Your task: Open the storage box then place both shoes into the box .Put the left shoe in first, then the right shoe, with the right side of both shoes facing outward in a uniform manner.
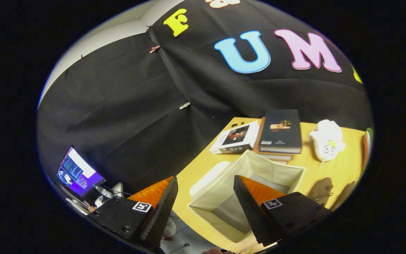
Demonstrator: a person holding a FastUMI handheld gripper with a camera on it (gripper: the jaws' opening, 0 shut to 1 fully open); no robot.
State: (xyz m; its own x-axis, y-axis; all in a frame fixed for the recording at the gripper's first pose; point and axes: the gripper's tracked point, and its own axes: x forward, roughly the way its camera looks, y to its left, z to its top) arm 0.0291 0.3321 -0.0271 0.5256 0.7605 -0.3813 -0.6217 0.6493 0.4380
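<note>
The claw (205, 183) hangs above the yellow wooden surface (333, 169) with its 2 wedge-shaped fingers (164, 208) spread wide, gripping nothing. Between and just beyond them sits the storage box (220, 190), a pale square fabric bin with soft, slightly sagging walls, its top open and its inside bare; a light flap that looks like its lid lies against the side nearer the booth wall, though I cannot tell for sure. Beyond the box, 1 white book (236, 138) lies flat just beside a stack of books (281, 132) topped by a dark hardcover. Near the stack rests a rounded white plush toy (326, 141) with a small cartoon face. Off the surface, low down, a lit monitor (78, 173) glows purple.
</note>
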